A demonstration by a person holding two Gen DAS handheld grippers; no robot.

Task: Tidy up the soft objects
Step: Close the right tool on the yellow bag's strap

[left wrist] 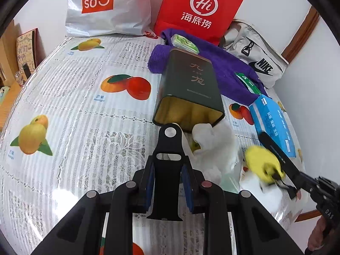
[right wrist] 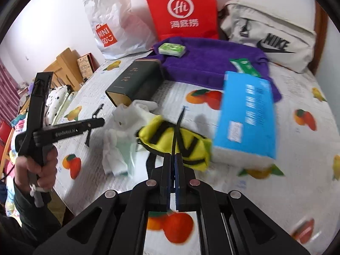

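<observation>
My left gripper (left wrist: 167,163) is shut on a black strap (left wrist: 169,148) with a silver stud, which stands upright between the blue pads. A dark green tin (left wrist: 189,89) lies on its side just beyond, its open mouth facing me. Crumpled white cloths (left wrist: 214,146) lie at the tin's mouth. My right gripper (right wrist: 182,111) is shut on a yellow soft piece with black stripes (right wrist: 191,144), held just above the tablecloth. In the left wrist view that right gripper (left wrist: 263,137) and the yellow piece (left wrist: 261,163) are at the lower right. A hand holds the left gripper (right wrist: 95,125).
A blue tissue pack (right wrist: 246,114) lies to the right of the yellow piece. A purple towel (right wrist: 212,61) with green packets lies behind. A white Miniso bag (left wrist: 106,6), a red paper bag (left wrist: 199,8) and a grey Nike bag (right wrist: 272,36) line the wall. The table edge (right wrist: 63,191) runs at the left.
</observation>
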